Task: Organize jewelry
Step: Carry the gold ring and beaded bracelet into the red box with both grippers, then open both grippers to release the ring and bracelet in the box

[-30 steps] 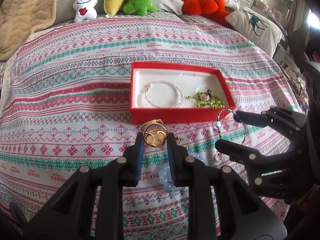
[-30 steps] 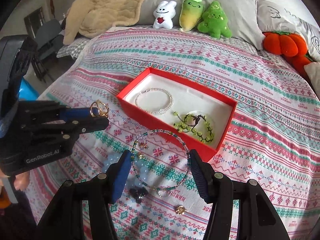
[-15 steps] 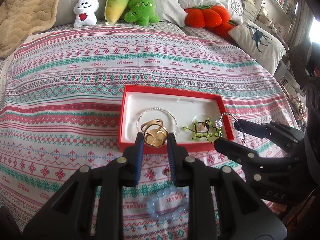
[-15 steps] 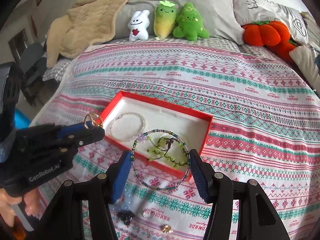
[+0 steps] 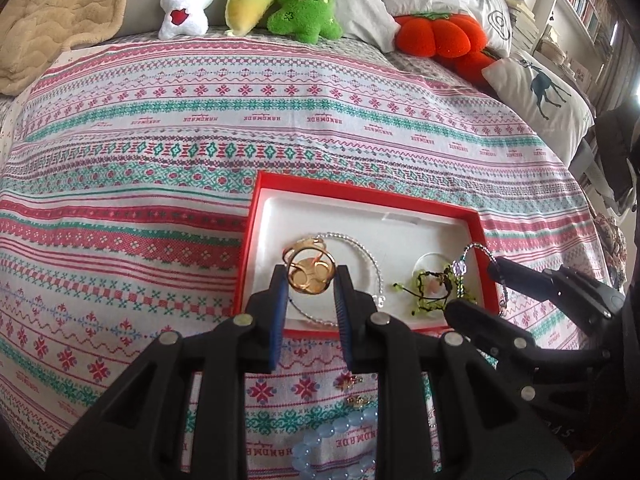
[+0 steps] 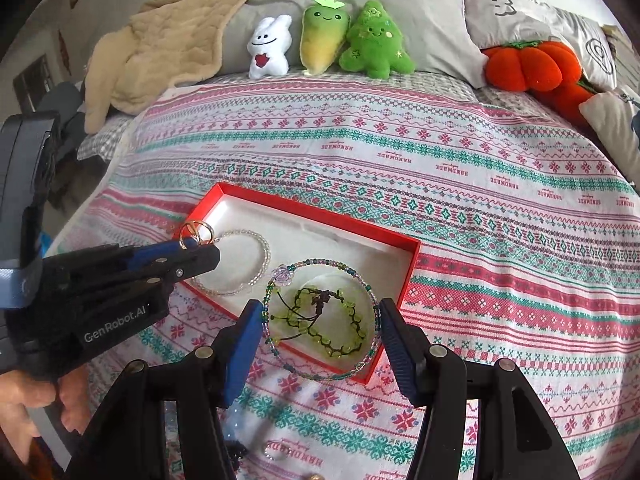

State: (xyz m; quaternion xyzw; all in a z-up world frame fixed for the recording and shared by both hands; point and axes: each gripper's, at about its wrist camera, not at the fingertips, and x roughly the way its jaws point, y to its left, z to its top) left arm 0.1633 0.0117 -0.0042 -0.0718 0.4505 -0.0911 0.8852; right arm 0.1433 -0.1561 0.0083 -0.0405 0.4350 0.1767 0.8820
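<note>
Gleaming gold ring (image 5: 309,271) with round discs, gripped by left claw (image 5: 310,280).

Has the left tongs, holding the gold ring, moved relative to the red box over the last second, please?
Yes. The left tongs with the gold ring advanced from before the red rectangular box to above its white interior.

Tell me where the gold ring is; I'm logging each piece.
Gold ring: pinched in the left gripper, over the red box's left half, above the silver bracelet.
</note>
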